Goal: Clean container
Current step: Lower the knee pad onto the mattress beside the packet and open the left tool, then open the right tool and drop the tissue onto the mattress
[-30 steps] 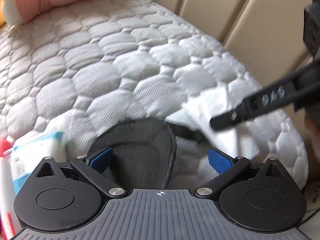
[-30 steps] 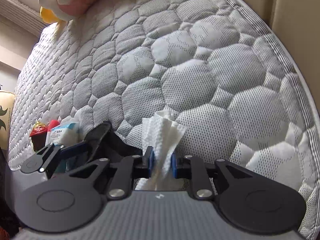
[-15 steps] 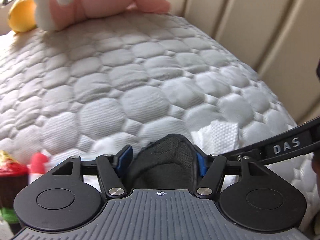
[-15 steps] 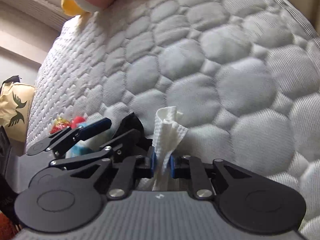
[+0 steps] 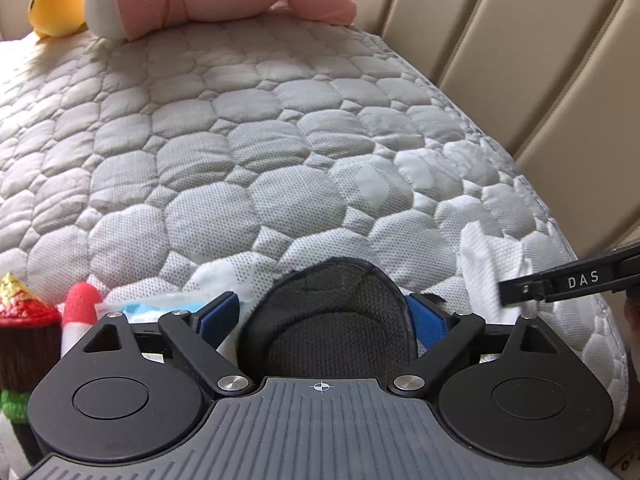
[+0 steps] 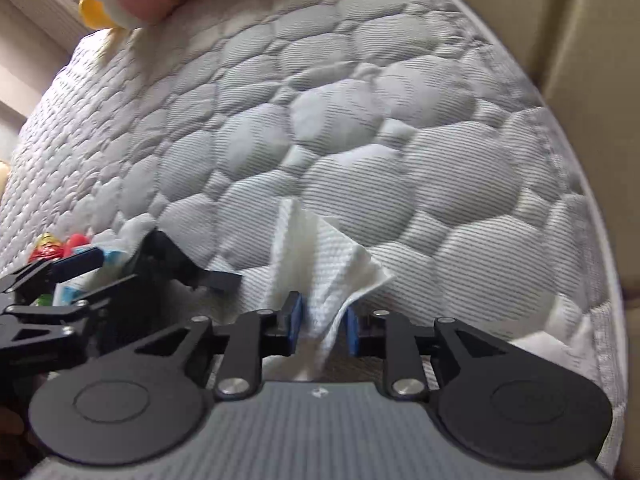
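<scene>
Black mesh fabric forms the container [image 5: 326,320], a soft, light pouch sitting low in the left wrist frame between the left hand-held gripper [image 5: 326,316], whose spread jaws flank its sides. It likely crumples, so taking its stiffer bound rim seems best. At lower centre, the right hand-held gripper [image 6: 323,322] pinches a limp paper towel [image 6: 320,268]. Beyond lies the quilted bed [image 5: 248,152].

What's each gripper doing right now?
Left gripper: open, its jaws either side of the black mesh container.
Right gripper: shut on the white paper towel.
</scene>
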